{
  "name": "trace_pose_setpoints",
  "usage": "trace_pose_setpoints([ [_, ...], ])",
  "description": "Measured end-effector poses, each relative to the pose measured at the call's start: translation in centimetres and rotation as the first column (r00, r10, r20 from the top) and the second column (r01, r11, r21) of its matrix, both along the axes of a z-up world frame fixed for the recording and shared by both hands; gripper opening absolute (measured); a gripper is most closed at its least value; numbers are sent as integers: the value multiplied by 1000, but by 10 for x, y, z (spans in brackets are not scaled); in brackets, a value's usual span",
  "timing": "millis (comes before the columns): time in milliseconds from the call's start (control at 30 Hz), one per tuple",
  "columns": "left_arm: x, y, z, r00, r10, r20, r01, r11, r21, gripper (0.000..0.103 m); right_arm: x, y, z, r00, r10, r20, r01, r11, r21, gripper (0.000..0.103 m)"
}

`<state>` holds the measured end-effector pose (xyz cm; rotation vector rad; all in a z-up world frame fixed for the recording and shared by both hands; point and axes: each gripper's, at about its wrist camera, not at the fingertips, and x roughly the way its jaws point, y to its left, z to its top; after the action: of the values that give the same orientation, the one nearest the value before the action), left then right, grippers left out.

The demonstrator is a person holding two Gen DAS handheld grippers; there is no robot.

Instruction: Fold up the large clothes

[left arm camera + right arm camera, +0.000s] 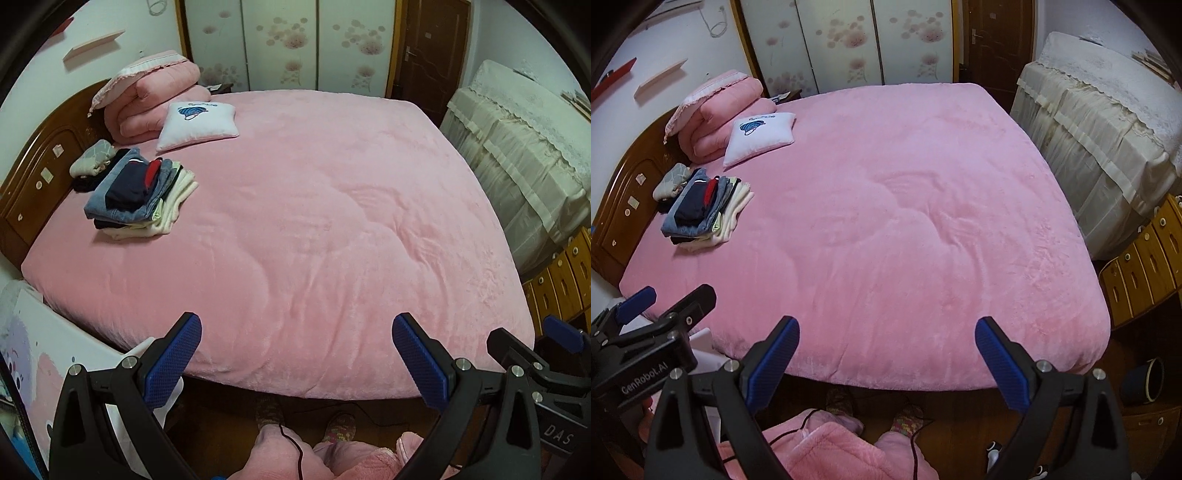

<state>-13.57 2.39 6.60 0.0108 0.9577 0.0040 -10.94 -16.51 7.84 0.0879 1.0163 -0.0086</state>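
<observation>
A: Near the headboard (pixel 35 173), what lies on the bed (pixel 314 229)?
B: Folded clothes pile (pixel 138 192), beside pillow (pixel 199 123).
A: Claws?
B: Left gripper (pixel 297 354) and right gripper (pixel 886 354) both spread wide, holding nothing, above the bed's near edge.

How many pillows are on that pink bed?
1 for certain: the white pillow near the headboard, beside the folded pink quilt. Others may be hidden behind the quilt.

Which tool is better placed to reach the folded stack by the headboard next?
Left, probably. The folded stack lies on the bed's left side, nearer the left tool than the right tool. Both are open and empty.
</observation>
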Motion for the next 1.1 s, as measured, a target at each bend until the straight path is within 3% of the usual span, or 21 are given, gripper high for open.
trace_pose_setpoints([
  [1100, 4, -9, -16, 996, -56, -74, 55, 998, -20, 102, -5, -6, -5, 999, -26, -32, 26, 1000, -2, 103],
])
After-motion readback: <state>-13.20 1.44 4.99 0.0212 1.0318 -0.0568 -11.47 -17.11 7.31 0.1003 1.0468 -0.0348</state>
